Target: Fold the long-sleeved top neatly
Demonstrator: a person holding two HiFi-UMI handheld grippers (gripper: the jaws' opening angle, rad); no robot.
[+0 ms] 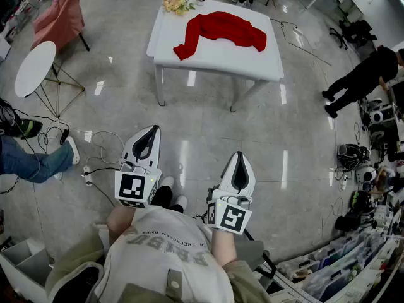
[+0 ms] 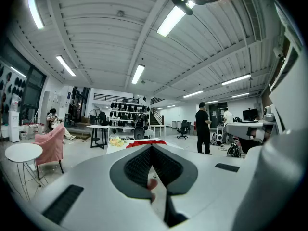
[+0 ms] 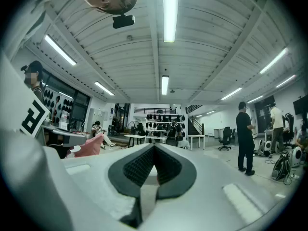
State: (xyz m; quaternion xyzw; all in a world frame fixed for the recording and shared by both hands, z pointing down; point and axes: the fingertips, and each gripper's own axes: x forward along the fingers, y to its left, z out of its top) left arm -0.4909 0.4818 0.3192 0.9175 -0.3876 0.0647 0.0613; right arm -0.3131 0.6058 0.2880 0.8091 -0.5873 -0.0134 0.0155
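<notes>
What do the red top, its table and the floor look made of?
Red long-sleeved top: soft cloth, matte; it lies bunched in rounded folds, and the weave is too small to read.
White table: smooth rigid slab, likely painted board or laminate, low sheen; flat edges and thin white legs.
Floor: polished stone or tile, grey and glossy; it mirrors the ceiling lights as bright streaks.

This is looking like a big open robotics lab or workshop. Long strip lights [image 2: 172, 19] are running along a ribbed industrial ceiling, and a polished grey floor [image 1: 208, 137] is spreading wide. Cables [image 1: 101, 156] are trailing across it, and bags and electronic gear [image 1: 360, 194] are piling up at one edge. Wall racks [image 2: 122, 113] of dark equipment are standing beside a staircase [image 2: 156, 115]. Office chairs [image 2: 183, 128] are sitting about, a person [image 2: 203, 128] is standing near the desks, and a white tabletop [image 1: 221, 59] is standing in the open.
</notes>
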